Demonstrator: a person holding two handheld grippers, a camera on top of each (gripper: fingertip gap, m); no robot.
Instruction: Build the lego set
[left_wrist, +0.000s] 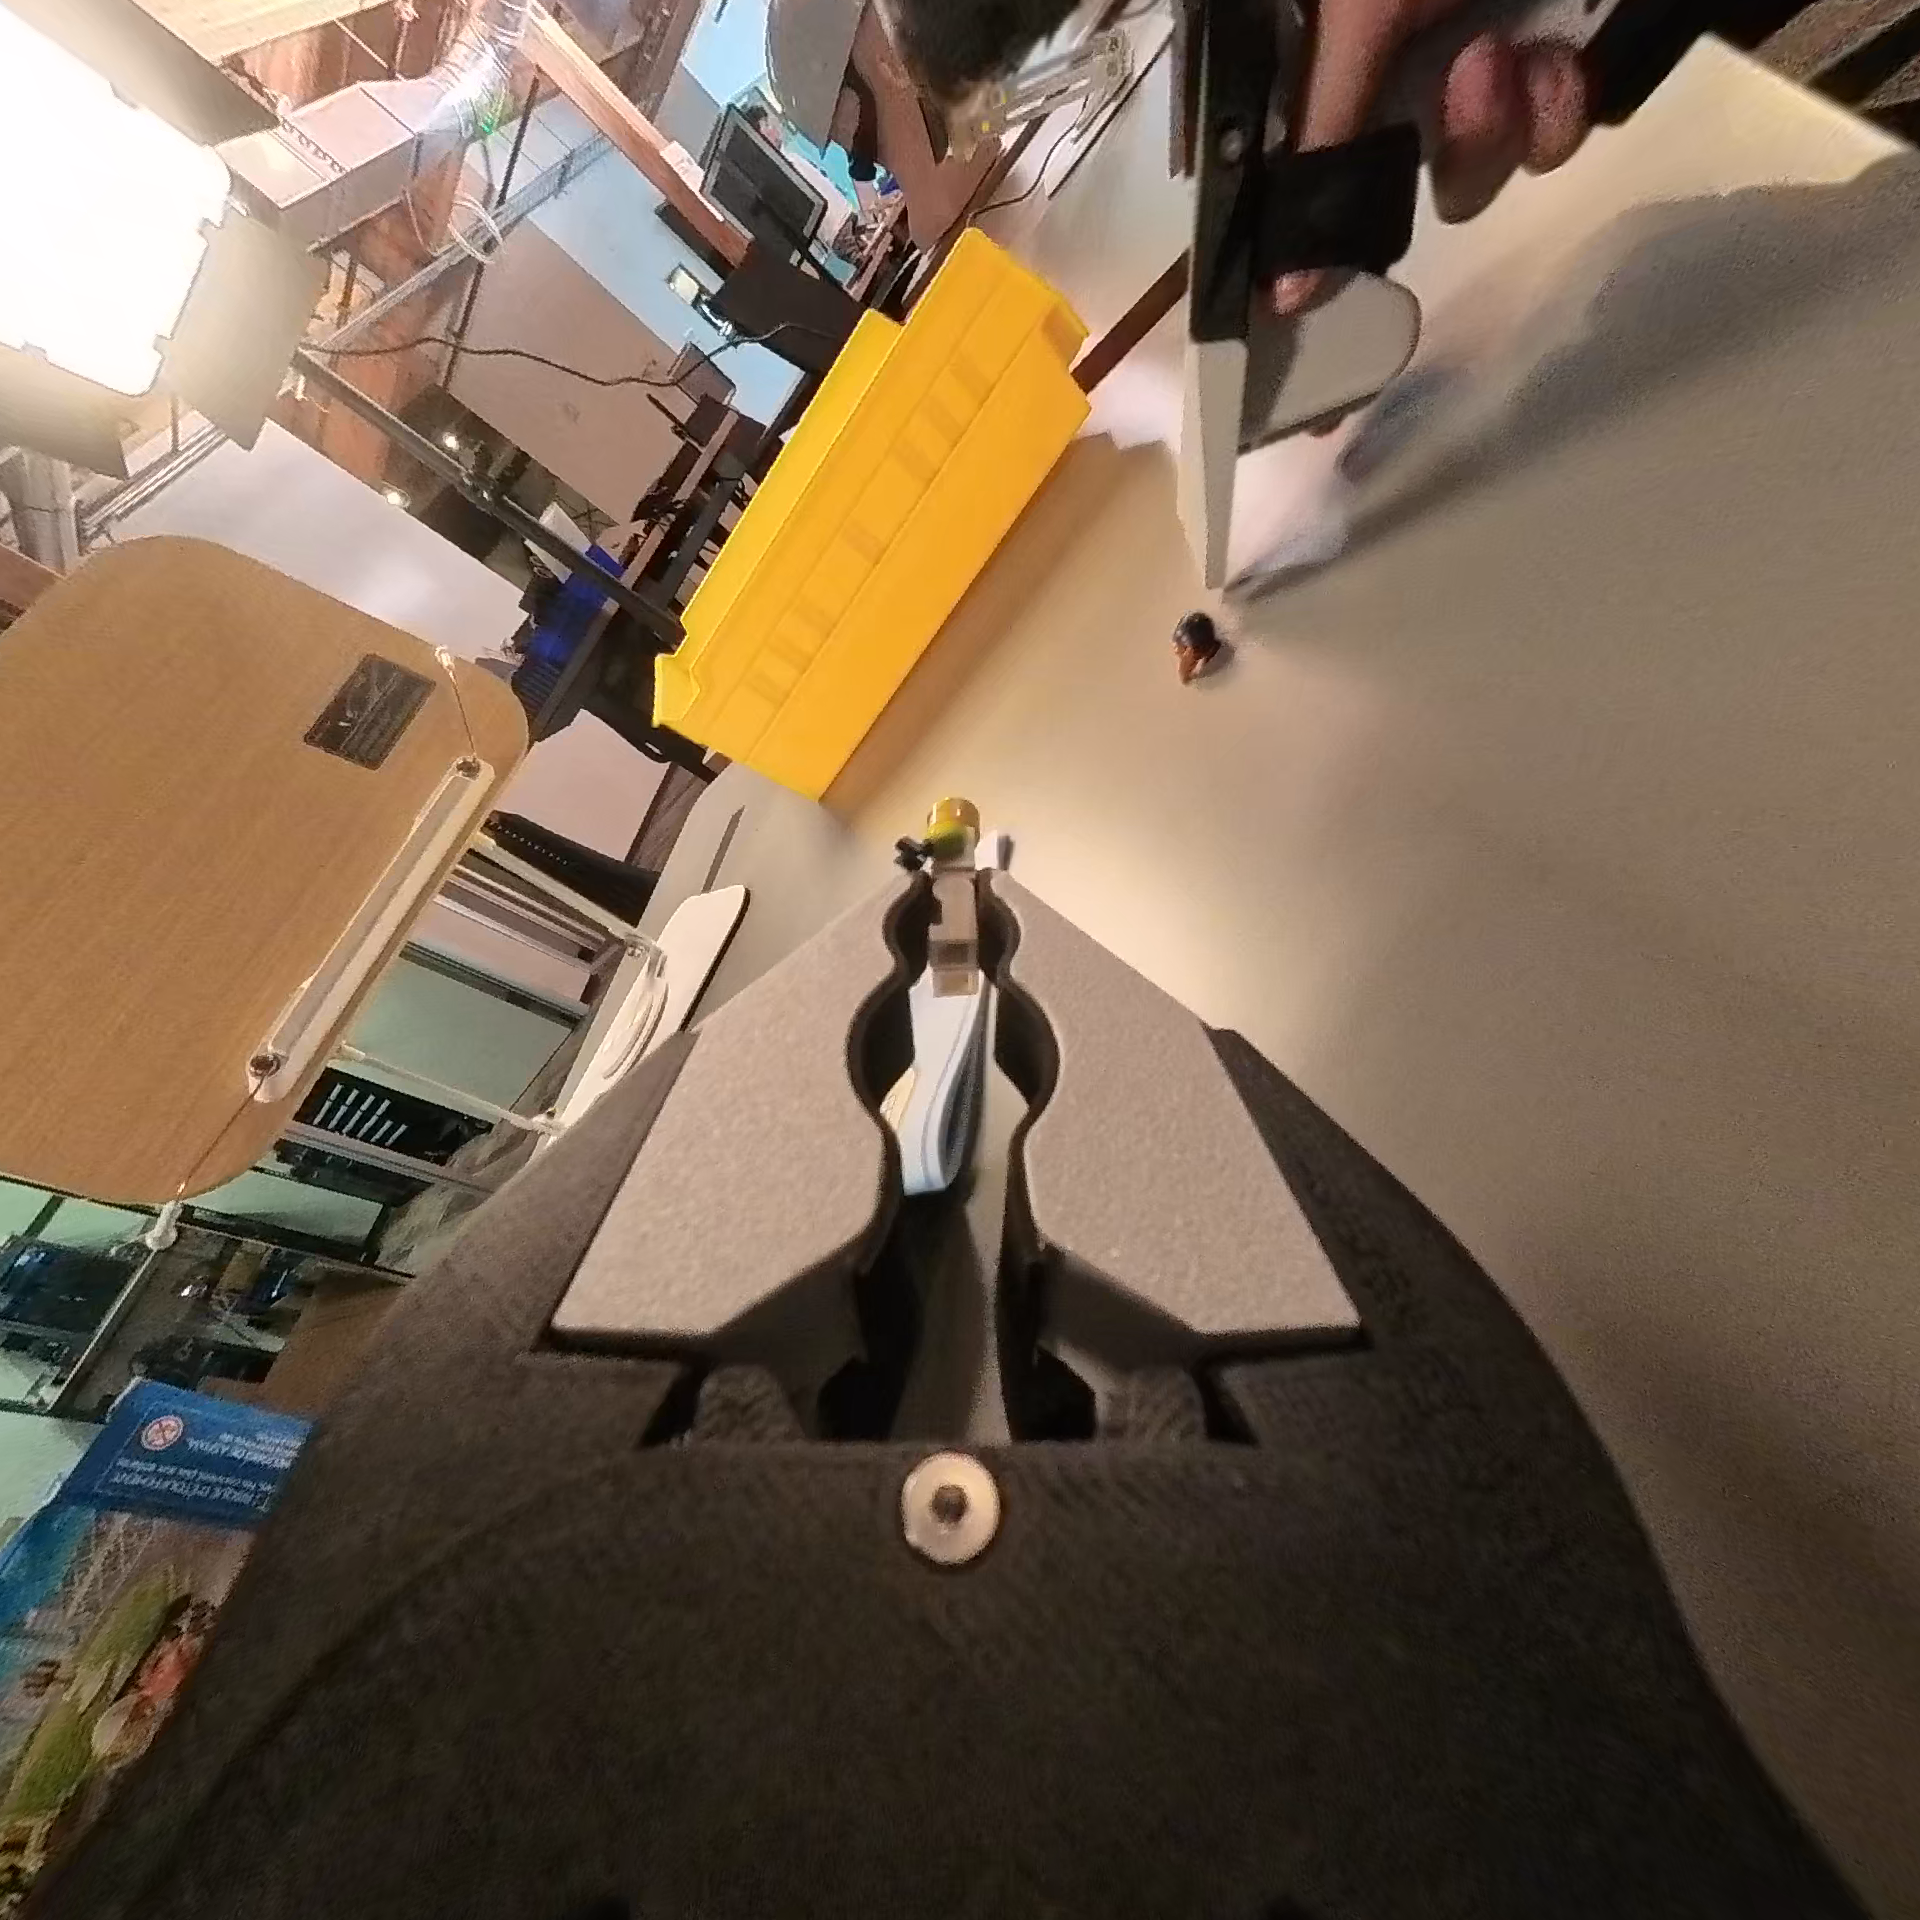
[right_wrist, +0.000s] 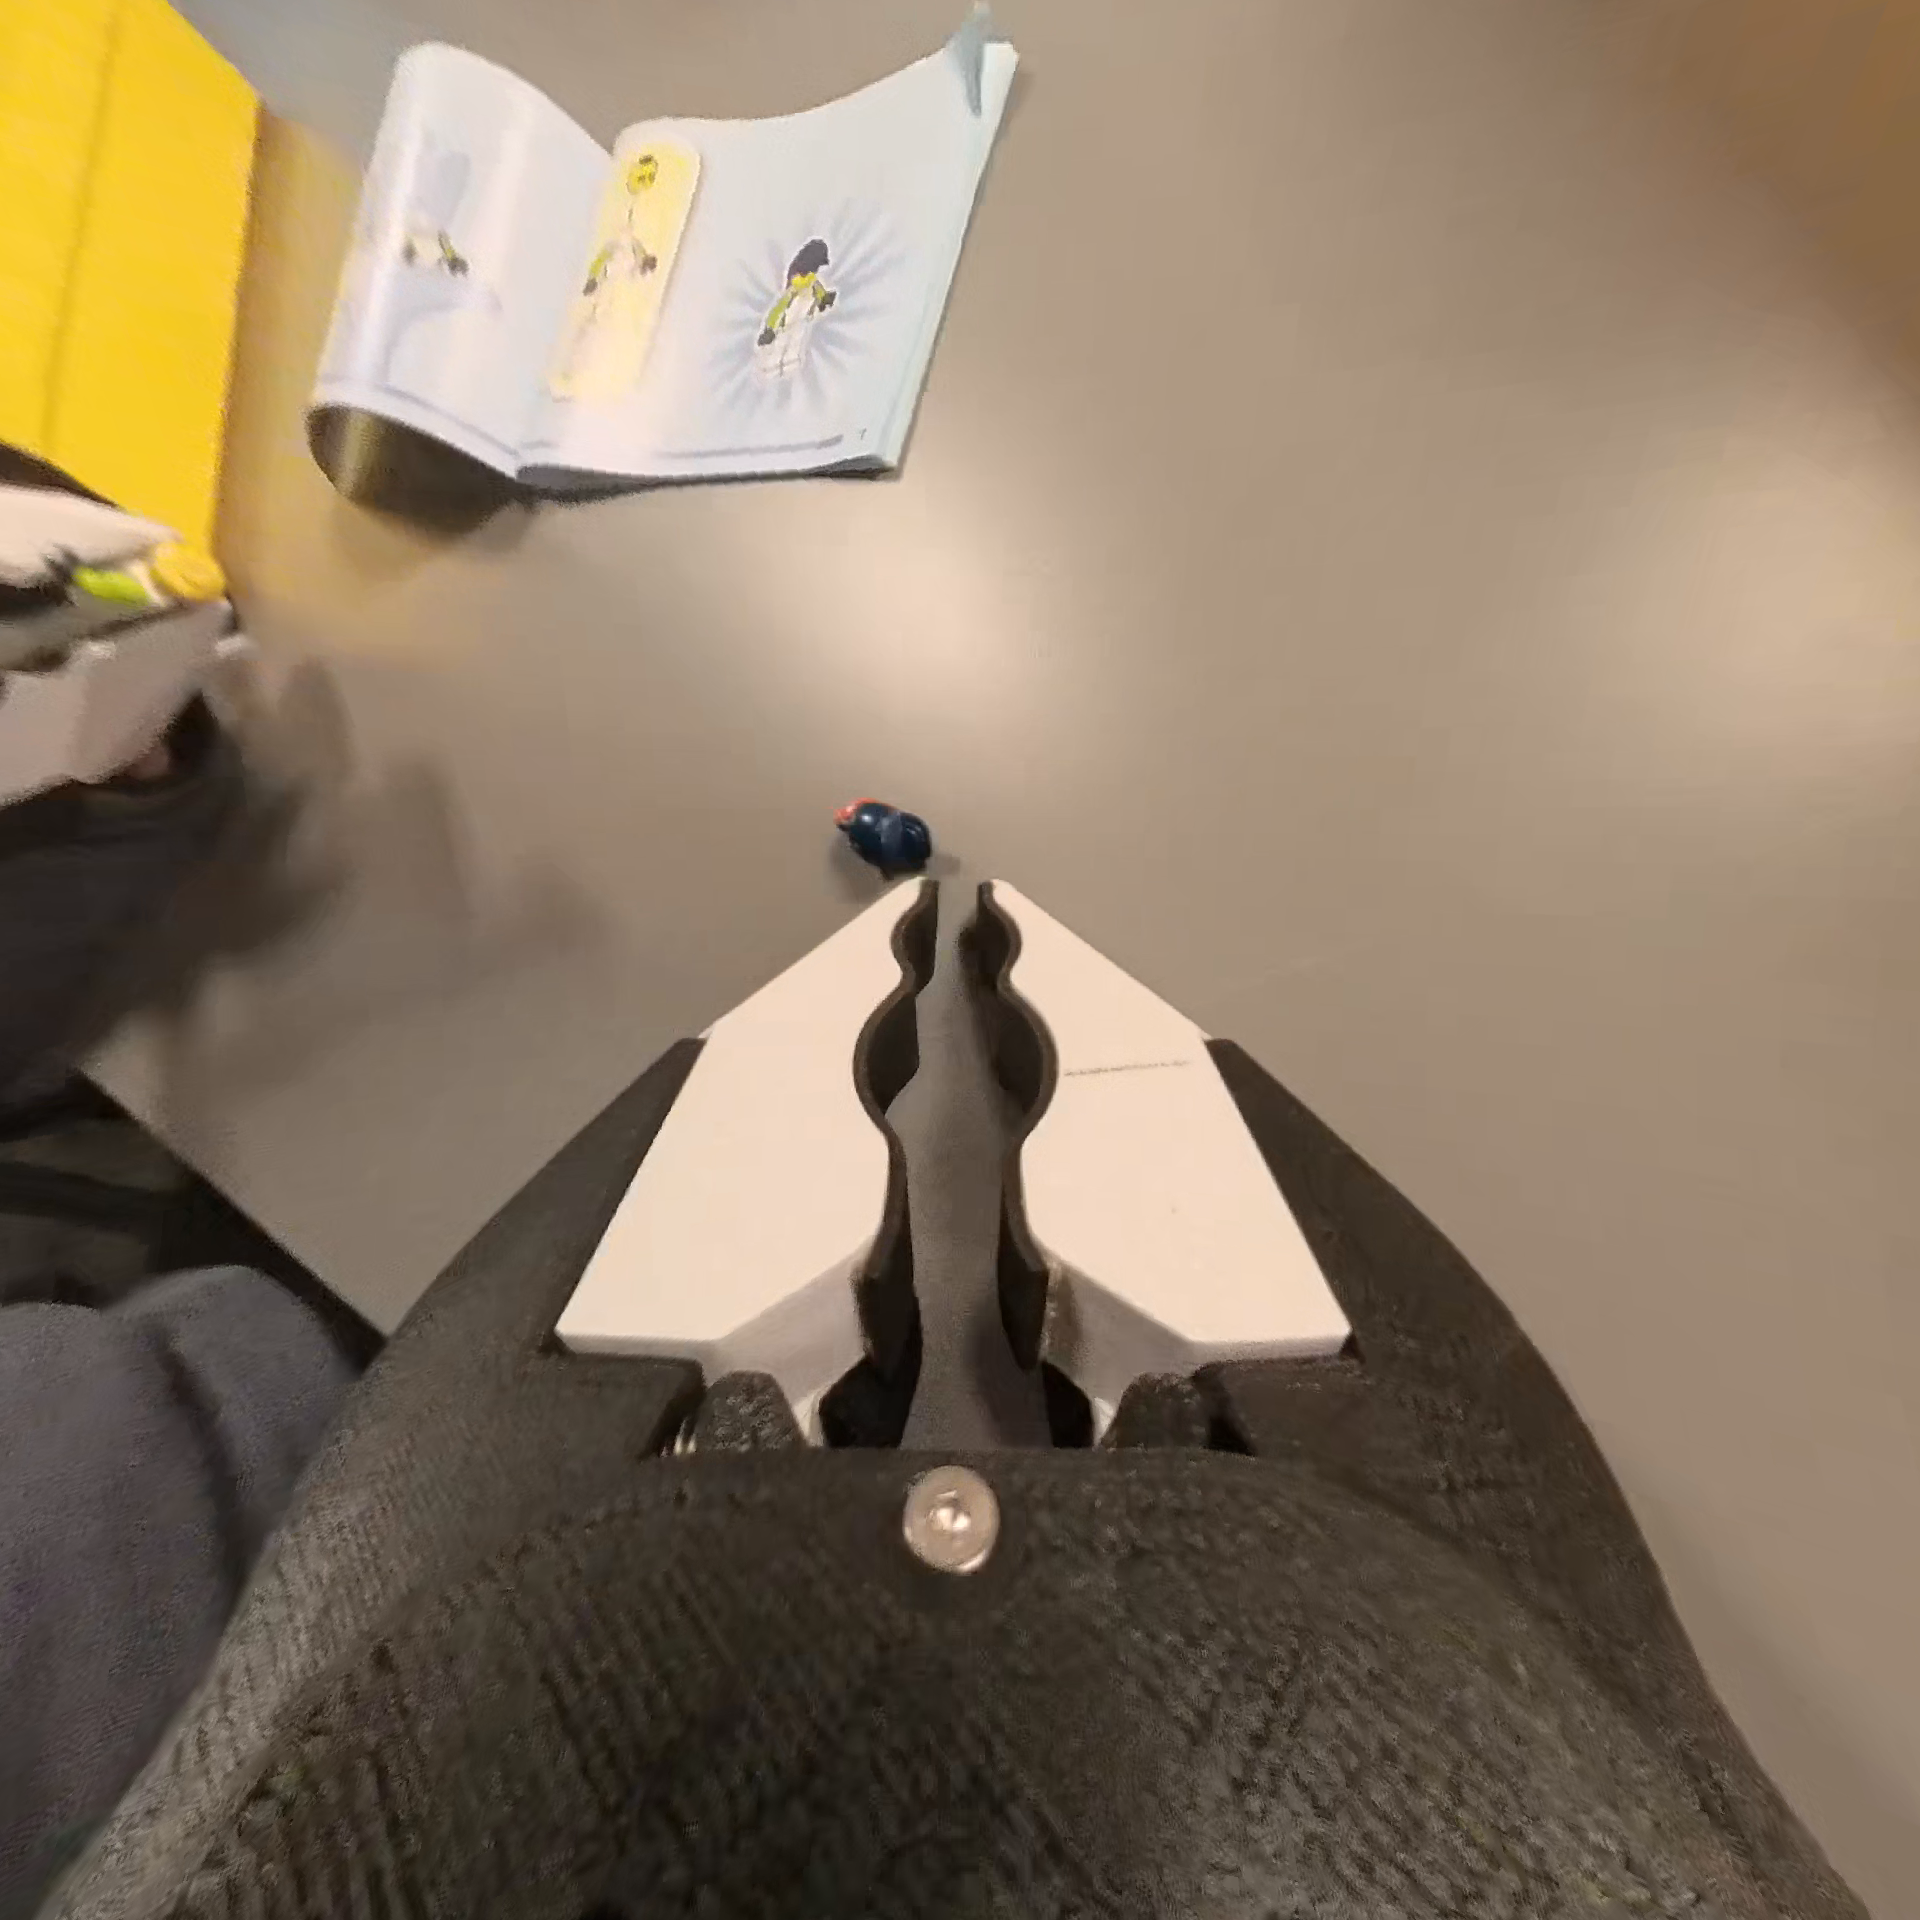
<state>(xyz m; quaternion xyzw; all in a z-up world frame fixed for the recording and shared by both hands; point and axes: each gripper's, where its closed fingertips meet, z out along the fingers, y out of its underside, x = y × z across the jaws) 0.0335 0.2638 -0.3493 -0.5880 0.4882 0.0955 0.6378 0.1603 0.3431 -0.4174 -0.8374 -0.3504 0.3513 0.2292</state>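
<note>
Minifigure (left_wrist: 951, 883) was clamped in left gripper (left_wrist: 954, 894); tiny, rigid, light hairpiece (right_wrist: 885, 834) sat on table (right_wrist: 1351, 623) just beyond nearly-closed, empty right gripper (right_wrist: 954, 886) — pinch its sides.

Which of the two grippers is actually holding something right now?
The left gripper: it pinches a small minifigure with a yellow head. The right gripper holds nothing, its tips just short of a dark blue hairpiece.

We see a beige tabletop (left_wrist: 1455, 935) beyond the jaws, a wooden panel (left_wrist: 208, 862) far to their left, and bright ceiling light (left_wrist: 94, 239) above that panel.
</note>
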